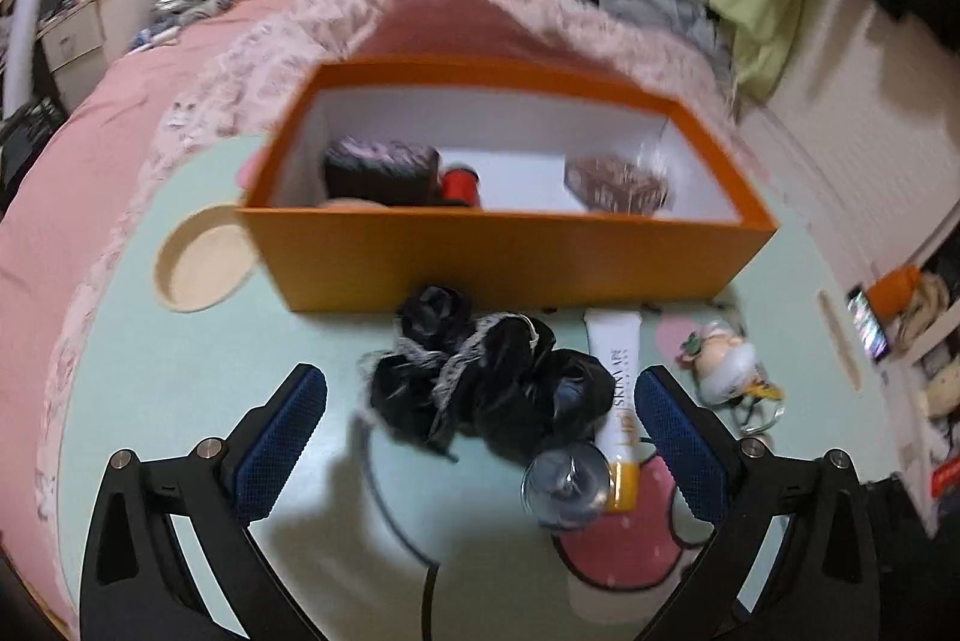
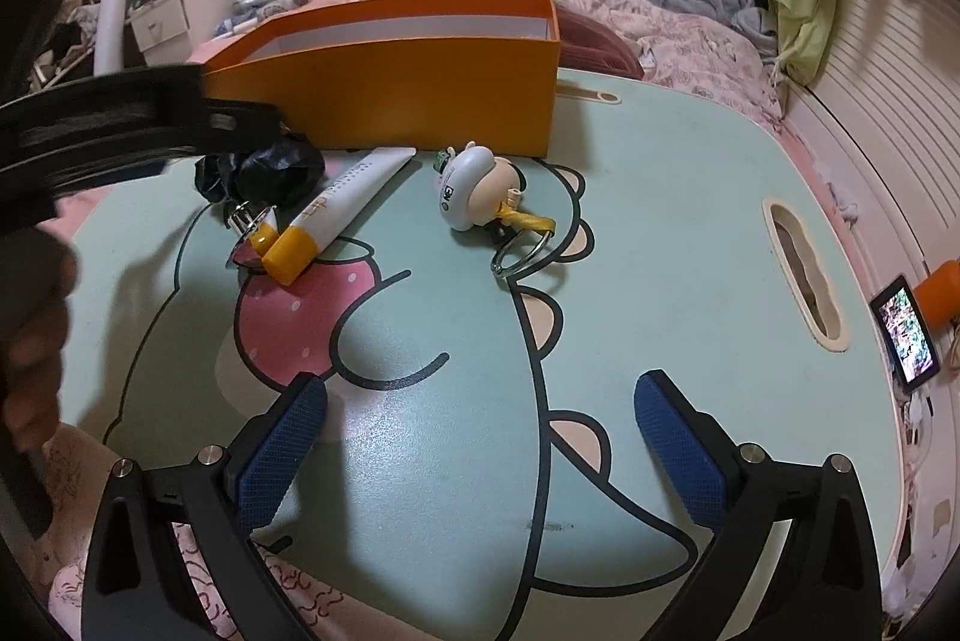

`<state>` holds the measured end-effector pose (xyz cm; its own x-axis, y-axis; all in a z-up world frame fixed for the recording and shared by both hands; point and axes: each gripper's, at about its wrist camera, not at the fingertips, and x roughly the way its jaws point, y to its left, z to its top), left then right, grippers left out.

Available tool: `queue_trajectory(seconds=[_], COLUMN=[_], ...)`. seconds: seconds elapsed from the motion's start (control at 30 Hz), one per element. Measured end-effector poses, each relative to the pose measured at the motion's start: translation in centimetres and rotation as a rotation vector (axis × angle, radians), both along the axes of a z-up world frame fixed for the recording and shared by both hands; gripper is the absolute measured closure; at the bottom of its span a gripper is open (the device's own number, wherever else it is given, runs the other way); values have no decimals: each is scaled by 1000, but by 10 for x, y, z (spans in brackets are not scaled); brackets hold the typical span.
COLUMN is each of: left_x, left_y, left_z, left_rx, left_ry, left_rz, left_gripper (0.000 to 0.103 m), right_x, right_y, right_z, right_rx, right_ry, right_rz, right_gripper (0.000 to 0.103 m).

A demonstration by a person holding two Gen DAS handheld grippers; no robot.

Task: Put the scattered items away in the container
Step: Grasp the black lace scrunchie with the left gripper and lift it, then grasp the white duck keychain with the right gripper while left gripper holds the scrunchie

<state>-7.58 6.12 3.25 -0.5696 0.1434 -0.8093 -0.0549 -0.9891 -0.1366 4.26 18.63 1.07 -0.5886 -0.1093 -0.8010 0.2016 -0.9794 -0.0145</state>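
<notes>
- Black scrunchie bundle [image 1: 480,377] on mint table [image 2: 660,197], just before orange box [image 1: 510,257], beside cream tube [image 1: 618,401].
- Soft, light, squashy; best pinched mid-bunch.
- Left gripper [image 1: 480,425] and right gripper [image 2: 480,431] both spread wide, holding nothing.

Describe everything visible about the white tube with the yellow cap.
The white tube is a squeeze tube, plastic by its look, with gold lettering and a yellow cap. It lies flat on the mint table, crimped end toward the orange box, outside it. A small clear item and black fabric lie against it.
</notes>
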Motion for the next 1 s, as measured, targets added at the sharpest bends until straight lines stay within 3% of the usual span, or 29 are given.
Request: queue_trajectory(seconds=[0.07, 0.13, 0.23, 0.27, 0.53, 0.67, 0.8, 0.87, 1.0], left_x=[-9, -14, -7, -2, 69, 97, 106, 108, 114], left_y=[3, -2, -9, -12, -46, -52, -57, -56, -53], left_z=[-9, -17, -13, -8, 48, 29, -3, -16, -17], left_rx=[-33, -16, -3, 10, 40, -23, 26, 14, -18], left_ry=[-25, -40, -36, -30, 178, 168, 82, 61, 93], left_rz=[6, 20, 34, 30, 37, 41, 61, 68, 67], left_gripper=[14, 23, 48, 50, 51, 51, 51, 51, 51], right_x=[0, 0, 1, 1, 2, 2, 2, 2, 8], right_y=[0, 0, 0, 0, 0, 0, 0, 1, 20], right_z=[0, 0, 0, 0, 0, 0, 0, 1, 12], right_rx=[0, 0, 0, -1, 0, -1, -2, -11, -134], right_ry=[0, 0, 1, 0, 1, 1, 1, 6, 65], right_rz=[0, 0, 0, 0, 0, 0, 0, -5, -43], right_gripper=[0, 0, 0, 0, 0, 0, 0, 1, 1])
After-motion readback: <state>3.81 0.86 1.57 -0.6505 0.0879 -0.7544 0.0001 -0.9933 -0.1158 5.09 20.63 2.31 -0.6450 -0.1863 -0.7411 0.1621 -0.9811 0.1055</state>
